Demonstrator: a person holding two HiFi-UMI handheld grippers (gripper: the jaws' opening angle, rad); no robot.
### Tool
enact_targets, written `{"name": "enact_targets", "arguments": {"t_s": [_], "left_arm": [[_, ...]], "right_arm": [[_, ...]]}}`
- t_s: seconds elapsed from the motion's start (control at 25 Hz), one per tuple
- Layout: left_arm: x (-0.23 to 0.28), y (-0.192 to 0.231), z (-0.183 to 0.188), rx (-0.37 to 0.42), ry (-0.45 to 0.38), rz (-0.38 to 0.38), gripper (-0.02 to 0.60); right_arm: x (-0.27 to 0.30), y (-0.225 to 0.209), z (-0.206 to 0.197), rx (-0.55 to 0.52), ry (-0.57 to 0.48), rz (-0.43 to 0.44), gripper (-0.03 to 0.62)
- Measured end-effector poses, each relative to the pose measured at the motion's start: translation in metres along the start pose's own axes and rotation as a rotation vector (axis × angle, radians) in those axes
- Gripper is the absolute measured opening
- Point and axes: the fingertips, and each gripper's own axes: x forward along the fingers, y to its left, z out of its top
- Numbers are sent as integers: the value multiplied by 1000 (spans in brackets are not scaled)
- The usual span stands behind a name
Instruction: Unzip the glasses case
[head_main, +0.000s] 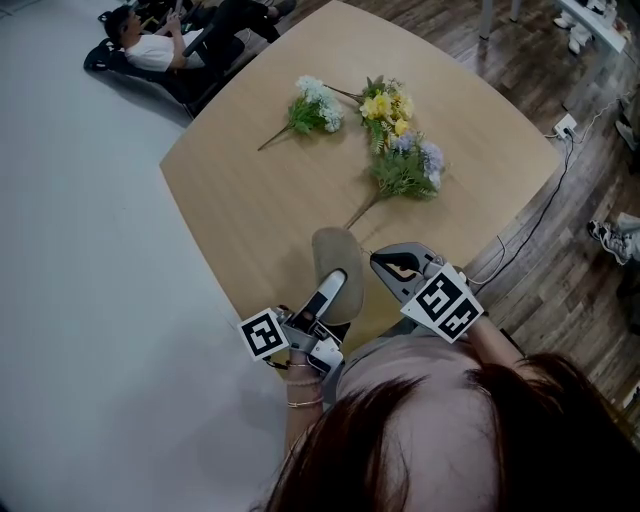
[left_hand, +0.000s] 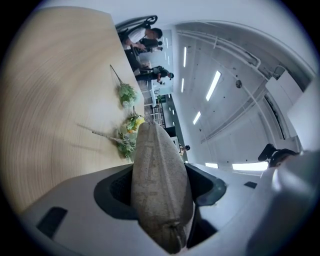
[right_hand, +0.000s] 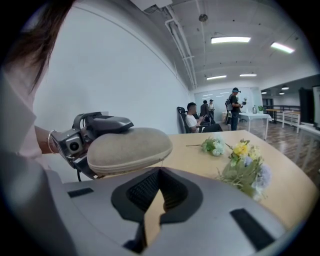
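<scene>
Closest to us, our hair fills the bottom of the head view, and just beyond it the left gripper (head_main: 333, 285) is clamped on the glasses case (head_main: 335, 255). Its own view shows both pads pressing the sides of the grey-beige, rounded case. The case's seam runs toward the camera, and we can make out no gap in it. We hold the case up over the near edge of the wooden table (head_main: 270, 200), with its long axis pointing away from us. The left marker cube (head_main: 263, 334) sits behind the jaws, and thin bangles (head_main: 303, 400) ring the wrist. Just to the right, the right gripper (right_hand: 159, 175) holds nothing. Its jaw tips meet, and only a thin sliver of tabletop shows behind them. It sits near the case without touching it, with its marker cube (head_main: 443, 303) facing up. Farther out on the table lie three bunches of artificial flowers: a lilac and green bunch (head_main: 408, 165) nearest, then a yellow bunch (head_main: 385, 104), with a white bunch (head_main: 315, 108) to its left and apart. Beyond the right edge, a cable (head_main: 530, 230) trails over the wood floor (head_main: 560, 200). Past the far left corner, on the grey floor (head_main: 80, 250), a seated person (head_main: 150, 48) leans back.
</scene>
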Motion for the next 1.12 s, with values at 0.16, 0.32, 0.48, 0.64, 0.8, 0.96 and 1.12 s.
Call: {"name": "enact_targets", "arguments": {"t_s": [0.16,0.32,0.48,0.64,0.8,0.96,1.12], "left_arm": [[-1,2,6,-13,-20,-5,279],[-3,2,10,-21,-36,-8,279],[-3,3,15,-40,-54,-19,279],[-5,2,17,-46,-60,-25,279],[-5,3,19,-53,-61,-26,279],[-3,5,23,-61,-69,-29,279],[-3,4,27,-66,-85,-36,279]], "right_arm": [[2,3,2,-6,-4,10,14],[3,7,3,-10,0,20,14],[4,10,4,-12,-1,34,14],[4,12,5,-7,-6,43,14],[3,13,6,1,-11,49,14],[3,13,6,10,-13,51,14],[2,19,8,16,-17,65,14]]}}
